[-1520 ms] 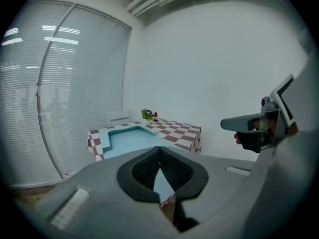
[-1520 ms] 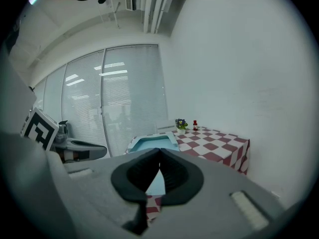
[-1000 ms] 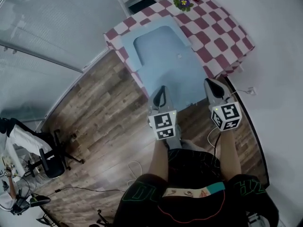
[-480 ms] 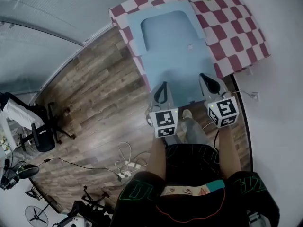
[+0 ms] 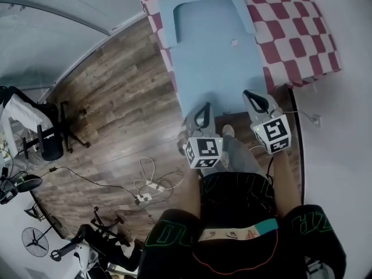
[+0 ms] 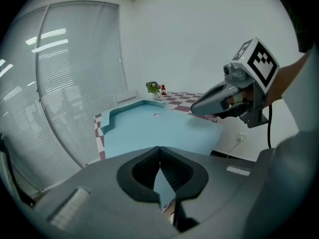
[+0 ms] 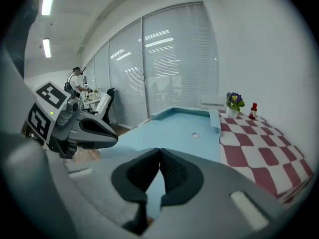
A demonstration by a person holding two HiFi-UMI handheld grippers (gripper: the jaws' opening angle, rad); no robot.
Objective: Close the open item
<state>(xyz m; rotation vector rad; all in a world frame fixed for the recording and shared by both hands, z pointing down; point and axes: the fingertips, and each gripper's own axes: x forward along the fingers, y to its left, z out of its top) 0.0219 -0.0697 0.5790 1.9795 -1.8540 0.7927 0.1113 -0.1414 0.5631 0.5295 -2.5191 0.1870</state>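
What may be an opened blue box lies on the checkered table, overhanging the wooden floor. The left gripper and right gripper are at its near edge.

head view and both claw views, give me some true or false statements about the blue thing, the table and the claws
1. The left claw and the right claw are both shut and empty. True.
2. The light blue item lies on a red and white checked tablecloth. True.
3. The right claw is clamped on the light blue item's edge. False: its jaws are together with nothing in them.
4. The potted flower stands on the light blue item. False: it stands on the checked tablecloth past the item's far corner, near a small red bottle.
5. The floor is carpeted. False: it is wood planks.
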